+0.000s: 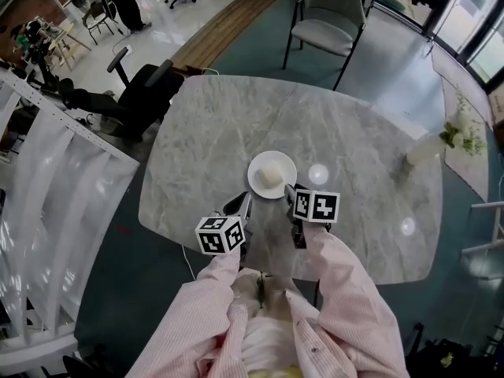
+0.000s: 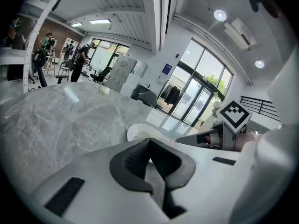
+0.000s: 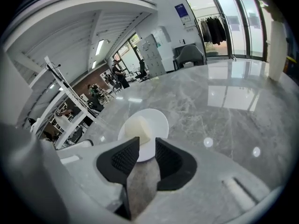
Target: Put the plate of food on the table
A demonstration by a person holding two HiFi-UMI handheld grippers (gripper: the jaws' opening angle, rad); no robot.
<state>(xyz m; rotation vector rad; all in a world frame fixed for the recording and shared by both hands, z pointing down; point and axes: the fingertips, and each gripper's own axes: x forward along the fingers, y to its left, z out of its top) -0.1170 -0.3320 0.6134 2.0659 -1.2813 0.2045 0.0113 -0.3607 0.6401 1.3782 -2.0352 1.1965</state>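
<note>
A white plate (image 1: 257, 183) with a pale lump of food (image 1: 270, 176) rests on the grey marble table (image 1: 228, 124), near its front edge. My right gripper (image 1: 290, 192) is just right of and in front of the plate. In the right gripper view its jaws (image 3: 147, 146) stand apart at the near rim of the plate (image 3: 159, 122), not pressing on it, with the food (image 3: 137, 130) just beyond. My left gripper (image 1: 245, 204) hovers at the plate's front left. In its own view the jaws (image 2: 149, 141) meet at the tips with nothing between them, and the plate (image 2: 139, 132) lies ahead.
A pale vase with a green plant (image 1: 428, 148) stands at the table's right side. A grey chair (image 1: 331, 18) is at the far side and a black office chair (image 1: 146, 89) at the far left. A white rack (image 1: 55, 172) runs along the left.
</note>
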